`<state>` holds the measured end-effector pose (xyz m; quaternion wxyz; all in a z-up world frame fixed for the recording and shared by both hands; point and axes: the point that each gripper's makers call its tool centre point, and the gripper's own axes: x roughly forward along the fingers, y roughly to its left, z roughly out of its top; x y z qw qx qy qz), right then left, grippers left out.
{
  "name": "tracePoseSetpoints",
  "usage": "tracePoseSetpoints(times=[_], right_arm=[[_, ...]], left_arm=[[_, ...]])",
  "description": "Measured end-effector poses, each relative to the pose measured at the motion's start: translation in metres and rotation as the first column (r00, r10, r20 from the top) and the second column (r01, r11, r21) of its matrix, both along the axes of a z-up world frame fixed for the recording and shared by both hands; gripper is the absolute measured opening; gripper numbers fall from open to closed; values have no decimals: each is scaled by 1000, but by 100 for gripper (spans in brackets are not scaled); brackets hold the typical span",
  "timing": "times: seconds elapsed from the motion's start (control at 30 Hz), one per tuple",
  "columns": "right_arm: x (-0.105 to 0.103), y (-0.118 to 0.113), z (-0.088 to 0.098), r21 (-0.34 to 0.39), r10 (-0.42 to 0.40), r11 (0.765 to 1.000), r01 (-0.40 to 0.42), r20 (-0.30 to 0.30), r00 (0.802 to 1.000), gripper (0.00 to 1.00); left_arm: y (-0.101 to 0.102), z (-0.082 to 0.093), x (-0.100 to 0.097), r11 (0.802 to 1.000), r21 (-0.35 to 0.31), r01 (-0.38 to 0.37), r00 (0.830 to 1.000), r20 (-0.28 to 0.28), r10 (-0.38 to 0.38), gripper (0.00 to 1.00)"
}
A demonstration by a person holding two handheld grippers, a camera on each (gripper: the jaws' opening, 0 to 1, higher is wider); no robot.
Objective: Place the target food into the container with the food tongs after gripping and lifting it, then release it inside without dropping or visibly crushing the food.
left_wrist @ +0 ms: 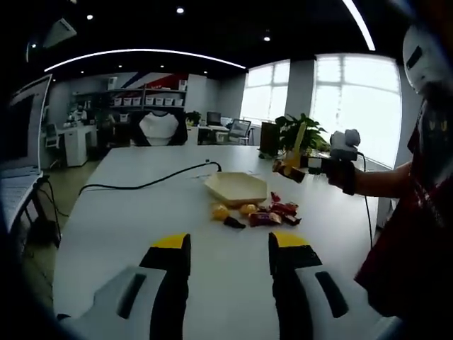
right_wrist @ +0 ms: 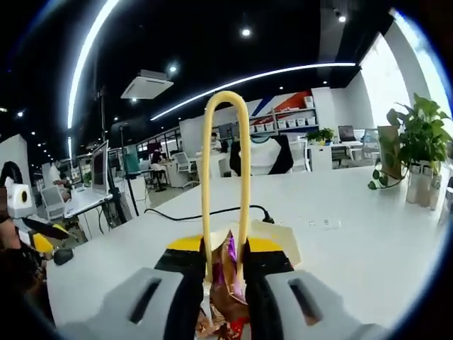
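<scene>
Office space with dark ceiling, strip lights and bright windows surrounds a long white surface [left_wrist: 127, 212]. Nearest in the left gripper view, the left tool [left_wrist: 228, 249] hovers over the surface with its yellow-tipped jaws spread apart and nothing between them. Just beyond lies a small heap of wrapped snacks [left_wrist: 258, 212], yellow pieces on its left side and red wrappers on its right, with a dark piece at the near edge. Right behind the heap sits the container [left_wrist: 236, 187], a shallow cream bowl with angled sides, resting flat on the surface. A black cable [left_wrist: 148, 183] runs across the surface from the left toward the container. Further back and to the right, raised above the surface beyond the container, the right tool [left_wrist: 306, 164] is held up by a person's hand, with yellow food tongs [left_wrist: 298, 142] rising from it and a wrapped snack hanging at the tong tips.

In the right gripper view, the right tool [right_wrist: 226, 265] is closed on the food tongs [right_wrist: 225, 177], whose yellow loop stands upright between the jaws. A purple and gold wrapped snack [right_wrist: 228, 283] is pinched between the tong arms. A potted plant [right_wrist: 414, 142] stands far right
</scene>
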<state>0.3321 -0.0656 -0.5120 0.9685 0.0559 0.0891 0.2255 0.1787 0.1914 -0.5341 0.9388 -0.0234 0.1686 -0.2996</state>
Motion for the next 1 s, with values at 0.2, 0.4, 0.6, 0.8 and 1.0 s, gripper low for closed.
tracePoseSetpoints(times=[0.2,0.4,0.6,0.8,1.0], right_arm=[[26,0,9,-12,-5,1000,6,26,1000,16],[50,3,8,-7,-10,1000,10,19,1000,16],[67,13,6,14,-29,999,29,13,999,16],[75,16,-9,-35,-23,999,23,1,1000,20],[75,13,-14,-12,-30,999,30,-22,999,21]], left_arm=[[7,-7,-3,999,-8,-31,999,-17,31,47],[14,-11,-5,998,-10,-58,998,-28,57,47],[15,-13,-5,998,-8,-69,997,-38,68,47],[13,-13,-6,998,-5,-68,997,-37,68,46],[15,-14,-10,997,3,-74,996,-40,74,46]])
